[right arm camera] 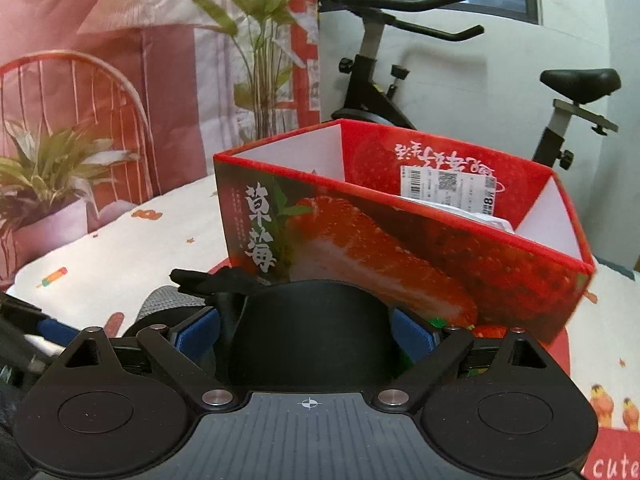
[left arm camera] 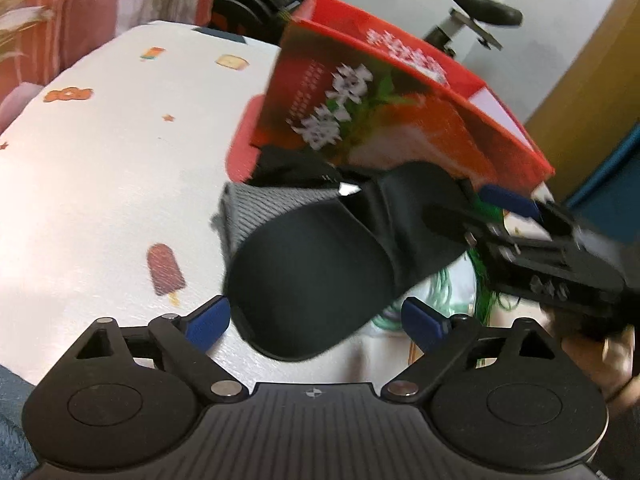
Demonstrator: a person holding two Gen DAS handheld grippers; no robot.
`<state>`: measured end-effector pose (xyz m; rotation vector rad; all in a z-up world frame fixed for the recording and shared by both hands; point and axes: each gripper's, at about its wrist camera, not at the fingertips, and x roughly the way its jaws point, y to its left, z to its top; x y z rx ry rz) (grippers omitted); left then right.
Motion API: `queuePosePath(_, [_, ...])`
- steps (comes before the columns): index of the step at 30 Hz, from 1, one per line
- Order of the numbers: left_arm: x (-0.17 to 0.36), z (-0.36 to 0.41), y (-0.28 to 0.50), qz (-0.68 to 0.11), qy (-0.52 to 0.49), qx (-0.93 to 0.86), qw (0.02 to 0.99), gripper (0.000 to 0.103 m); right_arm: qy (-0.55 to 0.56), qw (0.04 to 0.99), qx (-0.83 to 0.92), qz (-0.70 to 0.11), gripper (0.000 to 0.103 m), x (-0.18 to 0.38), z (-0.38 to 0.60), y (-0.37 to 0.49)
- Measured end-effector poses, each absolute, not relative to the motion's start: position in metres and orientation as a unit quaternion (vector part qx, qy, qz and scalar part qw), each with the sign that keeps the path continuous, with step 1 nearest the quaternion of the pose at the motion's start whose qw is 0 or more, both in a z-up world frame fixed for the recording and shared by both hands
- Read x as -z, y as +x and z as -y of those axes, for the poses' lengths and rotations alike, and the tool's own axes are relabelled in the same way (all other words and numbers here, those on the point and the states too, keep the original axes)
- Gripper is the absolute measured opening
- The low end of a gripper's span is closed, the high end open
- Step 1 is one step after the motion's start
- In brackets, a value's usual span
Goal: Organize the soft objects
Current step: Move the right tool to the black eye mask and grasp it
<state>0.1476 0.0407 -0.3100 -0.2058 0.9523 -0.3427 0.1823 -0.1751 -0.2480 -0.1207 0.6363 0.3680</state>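
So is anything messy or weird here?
A bit. The black cap is held up off the table between both grippers, not yet in the red strawberry box. Green string lies loose beside the box.

- The black cap (left arm camera: 316, 276) looked matt and smooth on its brim, with a grey woven mesh panel (left arm camera: 256, 208) that looked rough
- The red box (right arm camera: 400, 240) was glossy printed cardboard with plain white inner walls
- The tablecloth (left arm camera: 100, 168) looked like matt, finely textured cloth
- The left gripper (left arm camera: 316, 320) had matt black plastic arms and blue pads (left arm camera: 208, 320)
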Motion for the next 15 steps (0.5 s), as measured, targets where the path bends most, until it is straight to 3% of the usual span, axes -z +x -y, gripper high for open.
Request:
queuePosePath(4, [0.319, -0.033, 0.147, -0.464, -0.070, 0.161, 0.868, 0.090, -0.054, 0.925, -0.181, -0.328, 0.093, 0.254, 0.174, 0.197])
queuePosePath(9, [0.327, -0.034, 0.148, -0.452, -0.044, 0.136, 0.881, 0.067, -0.042, 0.919, -0.184, -0.347, 0.088, 0.262, 0.170, 0.197])
queuePosePath(15, [0.326, -0.040, 0.151, -0.443, -0.048, 0.121, 0.887, 0.064, -0.016, 0.917, -0.180, -0.357, 0.084, 0.267, 0.173, 0.186])
